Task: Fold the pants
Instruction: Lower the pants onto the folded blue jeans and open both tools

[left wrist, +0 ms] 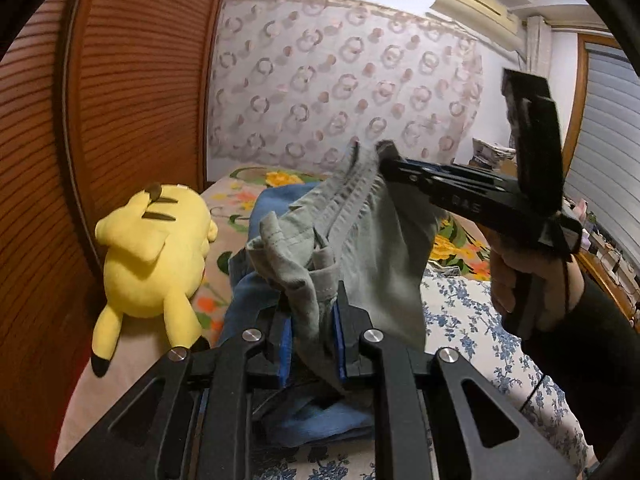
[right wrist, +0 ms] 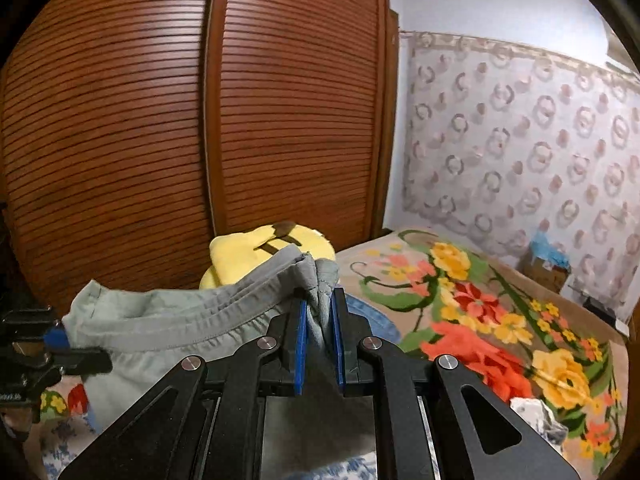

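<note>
Two grippers, both clenched on one pair of grey-green pants (left wrist: 360, 232). Left gripper (left wrist: 312, 320) nipping a bunched corner of the waistband between its blue pads (left wrist: 339, 344), cloth spilling down through the gap. Right gripper (right wrist: 320, 320) clamped likewise on the opposite end of the waistband, fabric wedged between its pads (right wrist: 301, 344). Waistband (right wrist: 192, 312) stretched between the two, held up in the air above the bed (right wrist: 500, 320) (elastic ribbing plainly visible from the right wrist view). Rest of the pants hanging below, draped loosely toward the mattress.

Underneath, a heap of blue denim (left wrist: 256, 280) lying on the bed. Just beside it, near the louvred wooden wardrobe (right wrist: 160, 120), a yellow plush toy (left wrist: 156, 248) face-down. Floral blanket (right wrist: 480, 332) over the far part of the bed; blue-and-white flowered sheet (left wrist: 460, 320) nearer. Behind, a patterned curtain (left wrist: 340, 80) across the wall and an air conditioner (left wrist: 476, 8) mounted high.
</note>
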The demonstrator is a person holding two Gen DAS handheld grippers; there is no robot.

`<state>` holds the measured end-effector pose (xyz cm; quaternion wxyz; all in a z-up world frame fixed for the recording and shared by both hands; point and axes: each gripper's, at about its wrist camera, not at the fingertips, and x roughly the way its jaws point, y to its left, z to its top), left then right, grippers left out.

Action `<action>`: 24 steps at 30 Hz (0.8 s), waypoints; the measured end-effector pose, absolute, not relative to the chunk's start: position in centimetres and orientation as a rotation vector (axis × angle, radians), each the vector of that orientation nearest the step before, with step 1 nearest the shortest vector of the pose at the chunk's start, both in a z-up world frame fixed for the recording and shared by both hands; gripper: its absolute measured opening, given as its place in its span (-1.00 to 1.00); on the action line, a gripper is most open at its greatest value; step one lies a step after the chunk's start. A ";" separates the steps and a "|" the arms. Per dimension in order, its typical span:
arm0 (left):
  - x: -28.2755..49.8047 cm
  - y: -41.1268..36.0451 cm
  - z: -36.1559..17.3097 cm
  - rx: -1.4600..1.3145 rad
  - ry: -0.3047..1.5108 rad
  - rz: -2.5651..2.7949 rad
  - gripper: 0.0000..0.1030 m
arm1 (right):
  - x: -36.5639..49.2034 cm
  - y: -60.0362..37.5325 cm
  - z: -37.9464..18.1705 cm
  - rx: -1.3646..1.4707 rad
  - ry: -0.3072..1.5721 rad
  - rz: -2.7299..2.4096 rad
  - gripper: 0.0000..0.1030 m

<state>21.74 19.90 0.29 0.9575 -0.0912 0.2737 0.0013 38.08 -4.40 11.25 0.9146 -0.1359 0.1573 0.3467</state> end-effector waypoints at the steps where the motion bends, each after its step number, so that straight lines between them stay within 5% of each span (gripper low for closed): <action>1: 21.7 20.0 -0.1 -0.190 0.558 0.005 -0.66 | 38.6 -4.1 11.2 -0.286 0.327 0.718 -0.78; 11: 20.8 21.2 -2.0 -0.233 0.584 0.053 -0.65 | 41.7 -0.8 10.4 -0.325 0.374 0.786 -0.78; 17: 20.4 21.3 -2.6 -0.241 0.600 0.062 -0.46 | 42.5 -0.2 10.0 -0.344 0.396 0.791 -0.78; 22: 20.2 21.2 -2.2 -0.230 0.588 0.058 -0.13 | 42.9 -1.6 11.3 -0.263 0.420 0.781 -0.23; 24: 20.1 21.0 -1.6 -0.217 0.569 0.057 0.01 | 42.4 -2.4 12.2 -0.246 0.395 0.778 -0.18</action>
